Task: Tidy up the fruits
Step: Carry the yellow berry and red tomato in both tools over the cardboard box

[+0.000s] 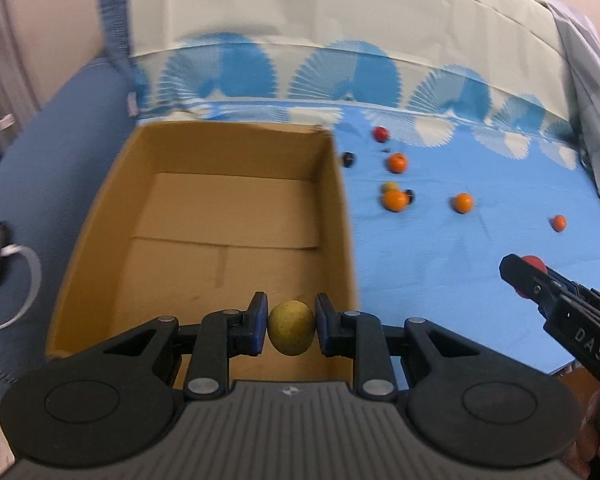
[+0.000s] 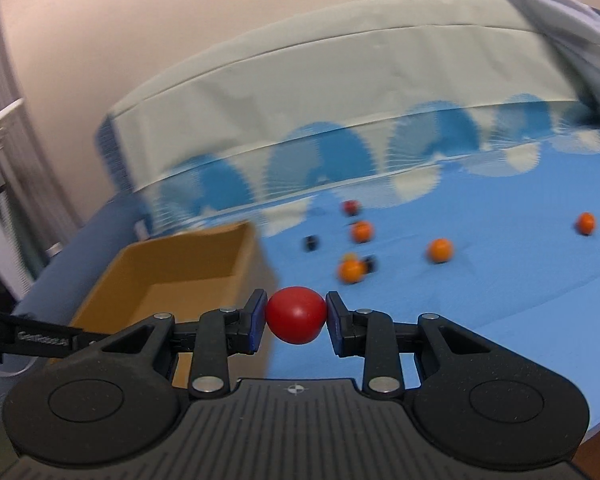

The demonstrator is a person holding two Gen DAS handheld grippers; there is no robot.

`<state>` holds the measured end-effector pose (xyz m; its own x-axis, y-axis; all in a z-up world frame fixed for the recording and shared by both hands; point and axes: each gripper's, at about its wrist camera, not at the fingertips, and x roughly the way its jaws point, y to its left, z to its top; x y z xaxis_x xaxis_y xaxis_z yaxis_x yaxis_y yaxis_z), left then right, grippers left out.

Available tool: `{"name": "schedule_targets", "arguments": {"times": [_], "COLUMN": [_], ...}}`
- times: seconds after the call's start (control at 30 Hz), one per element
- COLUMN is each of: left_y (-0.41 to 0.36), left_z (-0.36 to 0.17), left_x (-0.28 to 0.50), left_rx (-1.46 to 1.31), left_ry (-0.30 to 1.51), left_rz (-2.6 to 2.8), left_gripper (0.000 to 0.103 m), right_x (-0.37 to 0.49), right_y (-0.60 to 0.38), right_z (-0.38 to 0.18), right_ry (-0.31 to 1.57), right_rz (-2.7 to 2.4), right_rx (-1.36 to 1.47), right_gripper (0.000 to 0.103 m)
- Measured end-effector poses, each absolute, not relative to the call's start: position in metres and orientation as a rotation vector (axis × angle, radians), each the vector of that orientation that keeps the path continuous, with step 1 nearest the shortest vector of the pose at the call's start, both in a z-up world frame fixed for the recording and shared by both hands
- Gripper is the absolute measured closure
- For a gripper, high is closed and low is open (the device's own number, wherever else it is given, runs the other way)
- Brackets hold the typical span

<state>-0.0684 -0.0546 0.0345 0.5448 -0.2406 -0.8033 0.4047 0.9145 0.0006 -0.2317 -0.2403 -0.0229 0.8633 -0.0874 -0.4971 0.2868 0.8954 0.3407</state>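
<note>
Presently, the left gripper (image 1: 291, 328) has its fingers clamped on one yellow-green fruit (image 1: 291, 327), held above the near edge of one cardboard box (image 1: 236, 216). The right gripper (image 2: 296, 322) has its fingers clamped on one red fruit (image 2: 296, 315). Beyond the fingers, four orange fruits (image 1: 396, 200), one red fruit and a few dark pieces lie on the blue bed sheet (image 1: 440, 260). Only the left view shows the box floor; the right view sees the box's far corner, left of its fingers.
</note>
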Motion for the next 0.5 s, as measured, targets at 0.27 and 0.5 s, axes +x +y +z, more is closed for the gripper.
{"name": "schedule_targets", "arguments": {"times": [0.27, 0.5], "left_y": [0.027, 0.069], "left_z": [0.048, 0.05], "left_x": [-0.082, -0.084], "left_rx": [0.132, 0.088], "left_ry": [0.902, 0.9], "left_rz": [-0.347, -0.328], "left_gripper": [0.075, 0.075], "right_x": [-0.226, -0.213], "right_y": [-0.158, -0.119], "right_z": [-0.002, 0.003], "right_ry": [0.509, 0.545], "right_rz": [-0.096, -0.058], "right_rx": [0.353, 0.318], "right_gripper": [0.07, 0.07]}}
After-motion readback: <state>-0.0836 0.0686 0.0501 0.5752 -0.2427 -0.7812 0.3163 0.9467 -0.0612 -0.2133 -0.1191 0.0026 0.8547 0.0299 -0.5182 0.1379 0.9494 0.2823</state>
